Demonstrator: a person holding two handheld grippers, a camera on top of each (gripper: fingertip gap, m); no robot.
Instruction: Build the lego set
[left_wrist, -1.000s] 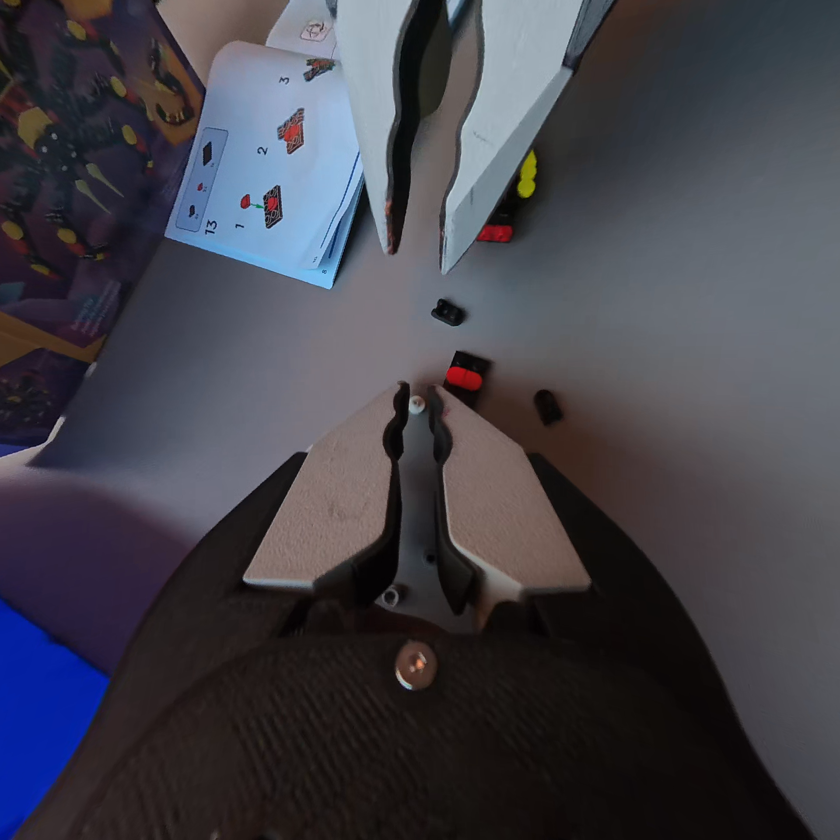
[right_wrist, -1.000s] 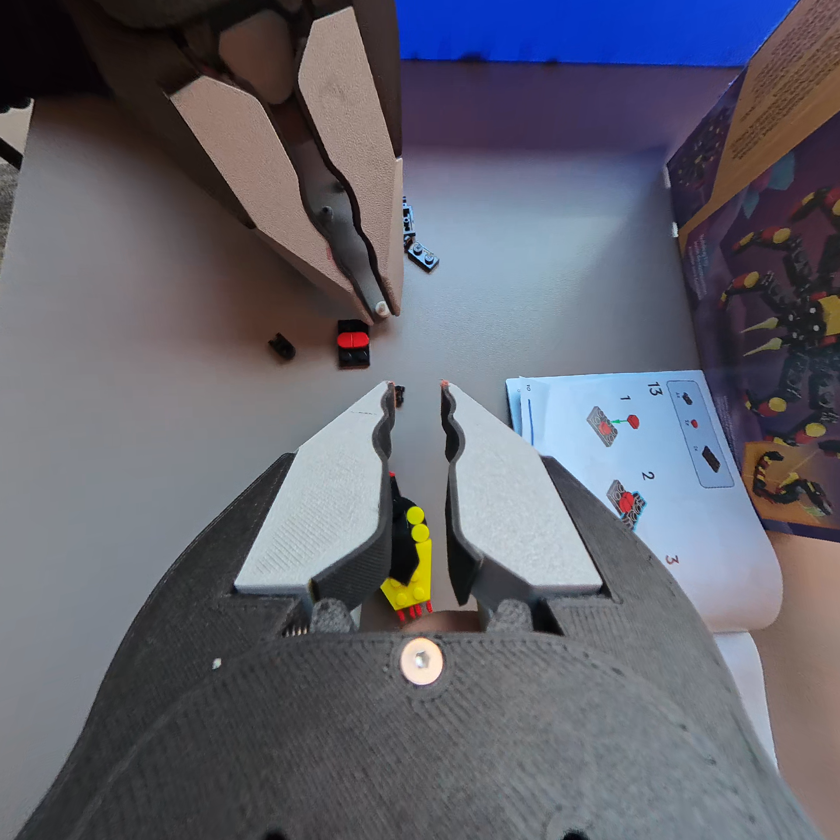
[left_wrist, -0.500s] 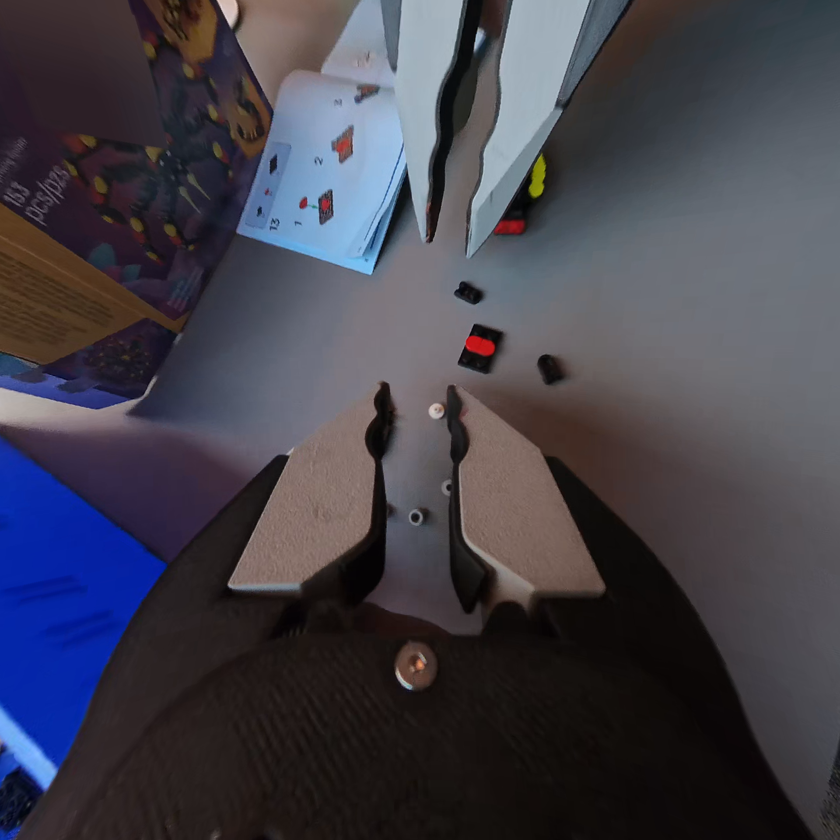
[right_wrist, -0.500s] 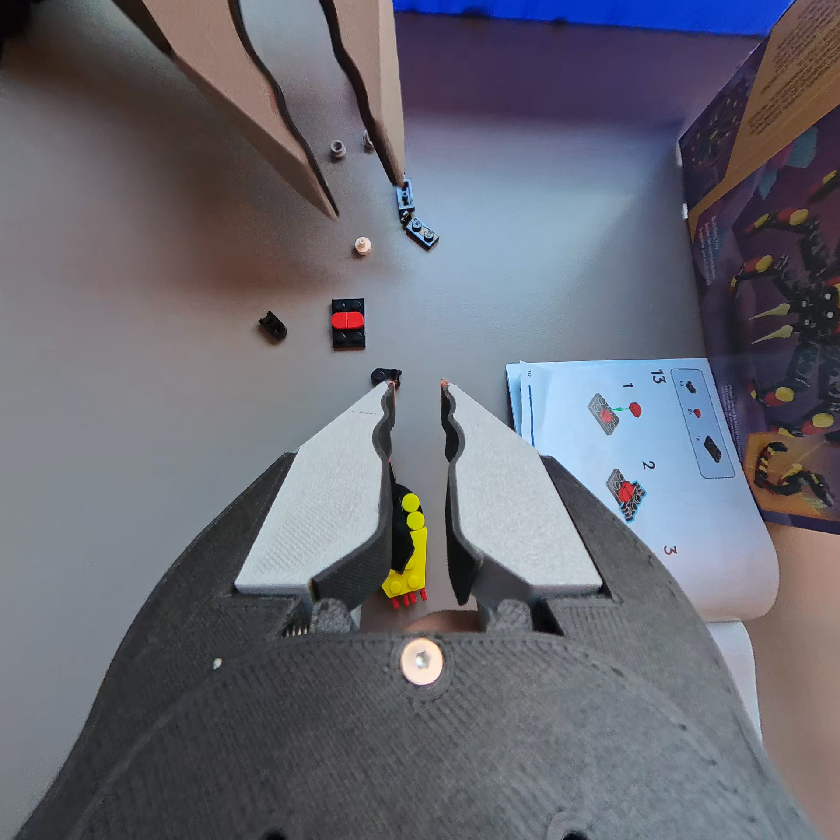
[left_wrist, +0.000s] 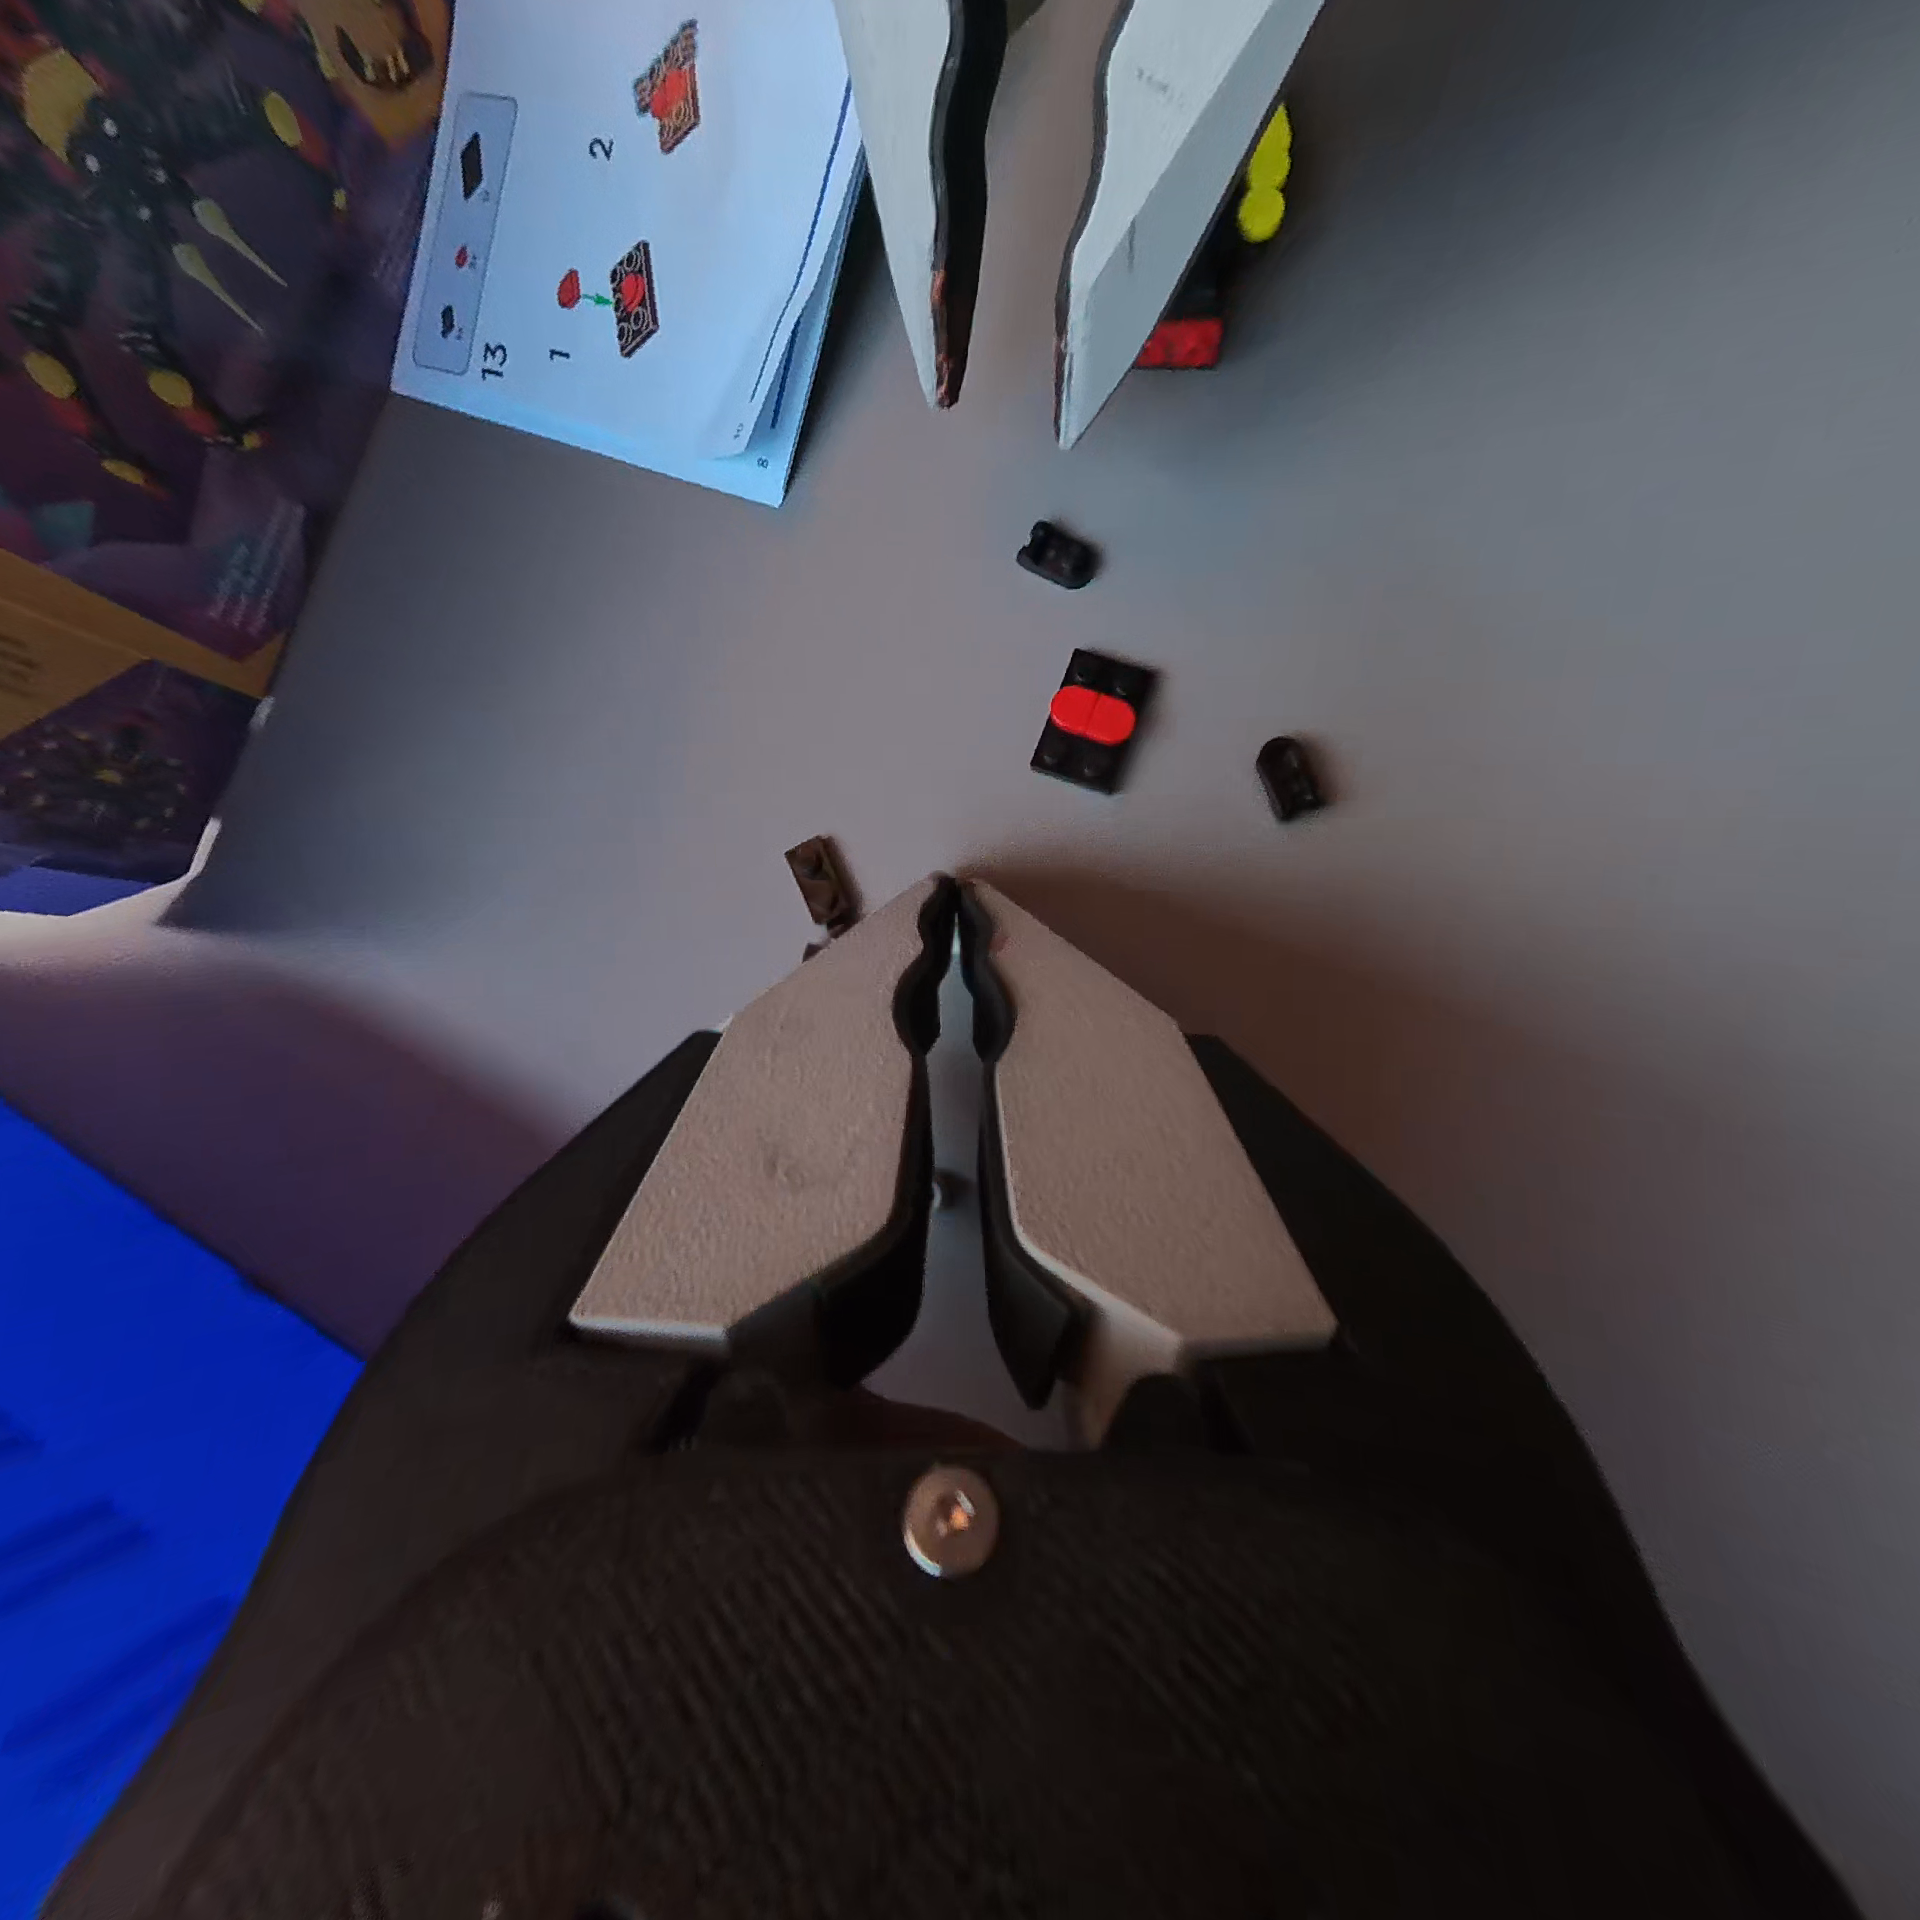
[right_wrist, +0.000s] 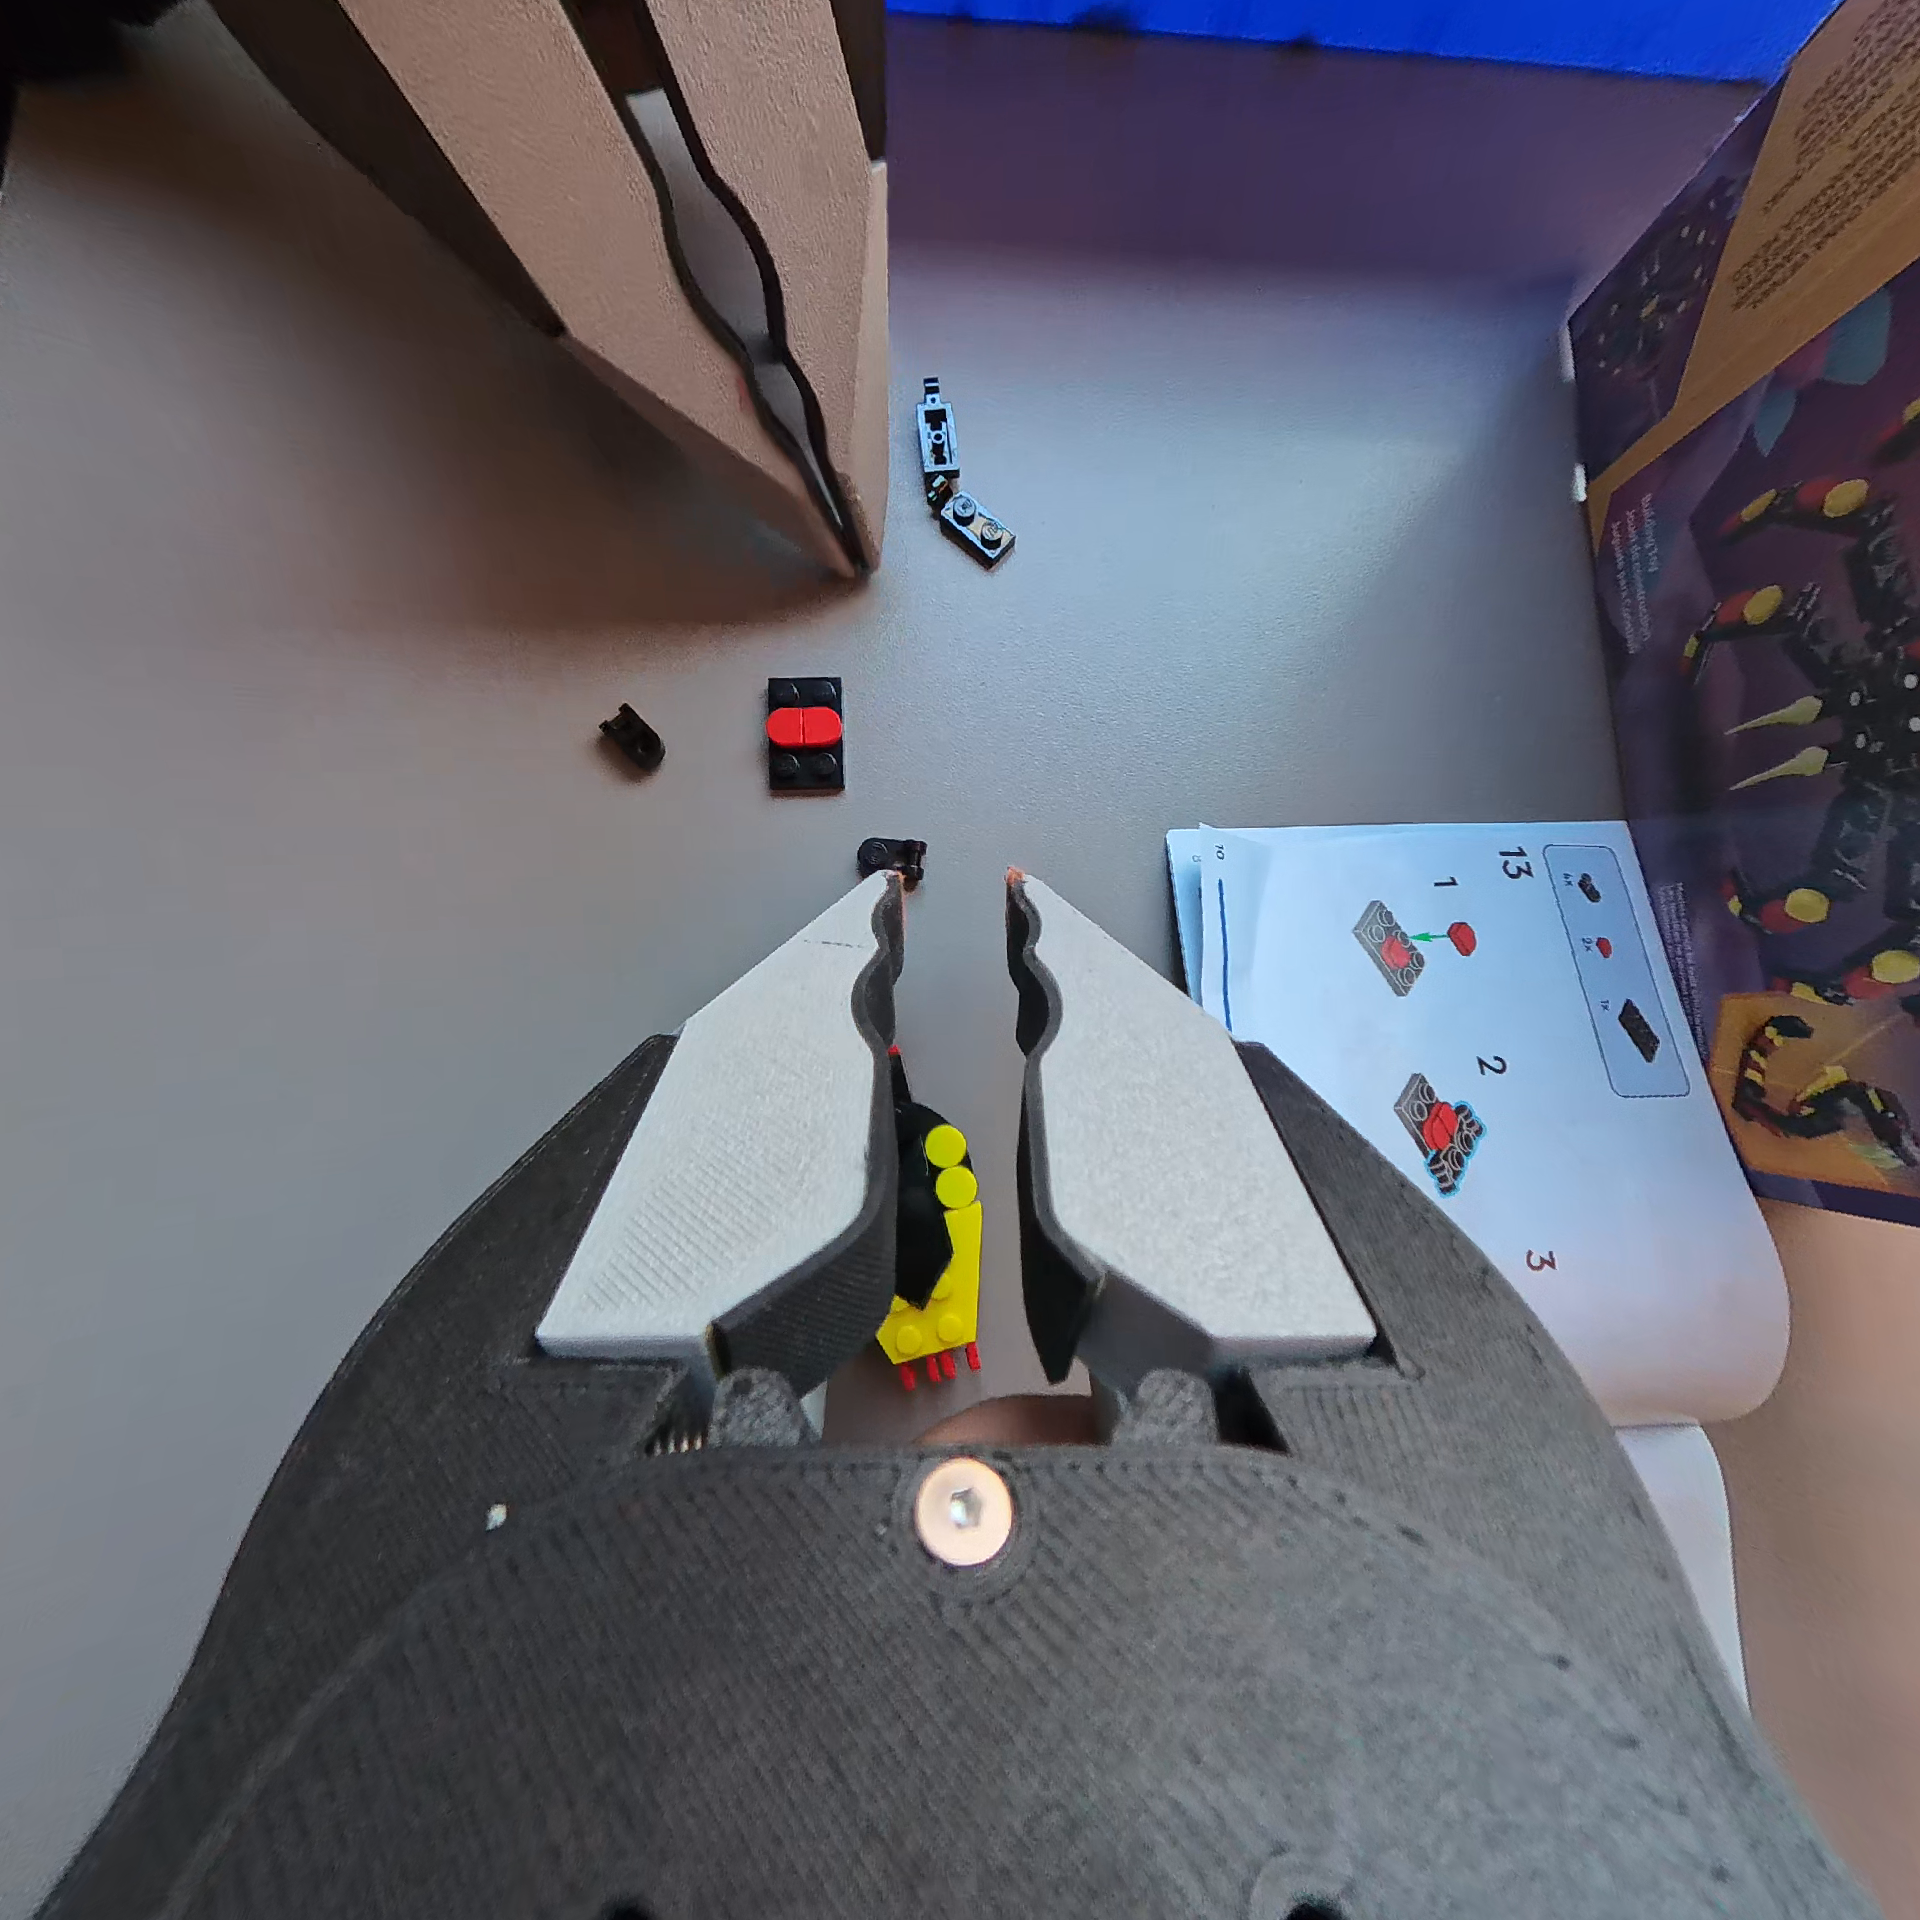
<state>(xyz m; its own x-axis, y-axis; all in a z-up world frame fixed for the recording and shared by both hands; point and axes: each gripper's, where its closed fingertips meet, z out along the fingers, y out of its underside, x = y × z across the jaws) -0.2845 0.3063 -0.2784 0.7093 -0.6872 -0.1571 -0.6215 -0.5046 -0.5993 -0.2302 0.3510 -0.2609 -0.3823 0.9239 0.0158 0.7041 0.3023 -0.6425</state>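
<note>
My left gripper (left_wrist: 952, 889) is shut, tips down on the grey table (left_wrist: 1558, 935); it also shows in the right wrist view (right_wrist: 857, 561). A small white stud lay there a moment ago and is out of sight. My right gripper (right_wrist: 956, 878) is open and empty, low over the table; it shows top centre in the left wrist view (left_wrist: 1003, 416). A yellow, black and red lego model (right_wrist: 940, 1247) lies on the table under its fingers, not gripped. A black plate with two red tiles (left_wrist: 1094, 722) (right_wrist: 805, 735) lies between the grippers.
Small black pieces lie loose (left_wrist: 1058, 554) (left_wrist: 1290, 779) (right_wrist: 632, 740). Two dark grey plates (right_wrist: 961, 488) lie beside my left gripper. The open instruction booklet (right_wrist: 1455, 1039) and the purple set box (right_wrist: 1787, 727) stand at one side. A blue surface (left_wrist: 104, 1455) borders the table. The tips of one gripper are about 8 cm away from the tips of the other.
My left gripper rose and opened, leaving a small white stud on the table, then came down and shut where the stud lay. The right gripper stayed put and open.
</note>
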